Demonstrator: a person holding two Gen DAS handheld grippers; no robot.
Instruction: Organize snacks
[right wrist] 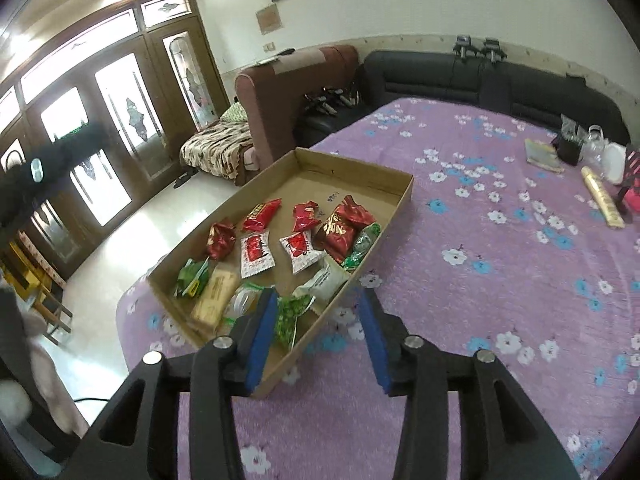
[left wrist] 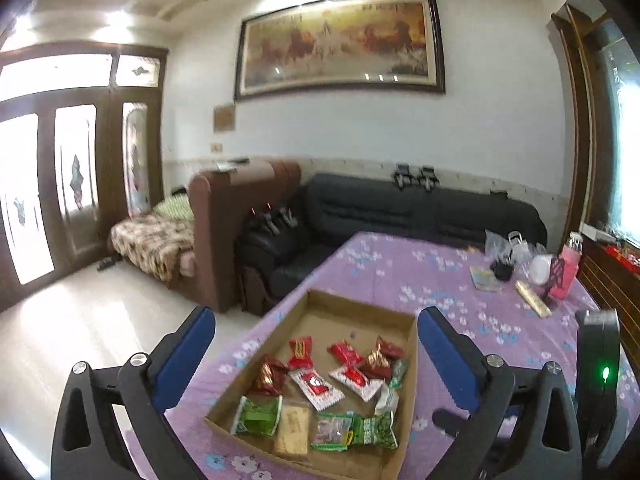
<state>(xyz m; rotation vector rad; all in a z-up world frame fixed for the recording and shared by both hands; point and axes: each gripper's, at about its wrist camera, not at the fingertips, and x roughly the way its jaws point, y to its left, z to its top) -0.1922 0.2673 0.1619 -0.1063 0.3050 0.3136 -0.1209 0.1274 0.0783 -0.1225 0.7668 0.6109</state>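
Left tongs: spread wide, nothing between the blue pads, hanging clear above the near part of the cardboard tray. Right tongs: partly open, empty, straddling the tray's near right wall; left pad over the inside, right pad over the purple floral cloth of the desk.

Snacks all lie loose in the tray, just ahead of both tongs: green packets nearest, a tan wafer pack left of them, white-and-red packets mid-tray, red packets farthest. Tray's far half is bare.

Left view only: the right tool body with a green LED, right of the left tongs. Right view only: a blurred dark shape at the left edge, can't tell what.

Farther right of both tongs, well apart from the tray: a yellowish stick pack, a black cup, a pink item. Beyond the desk: black sofa, brown bed end, framed painting fully seen in the left view only.
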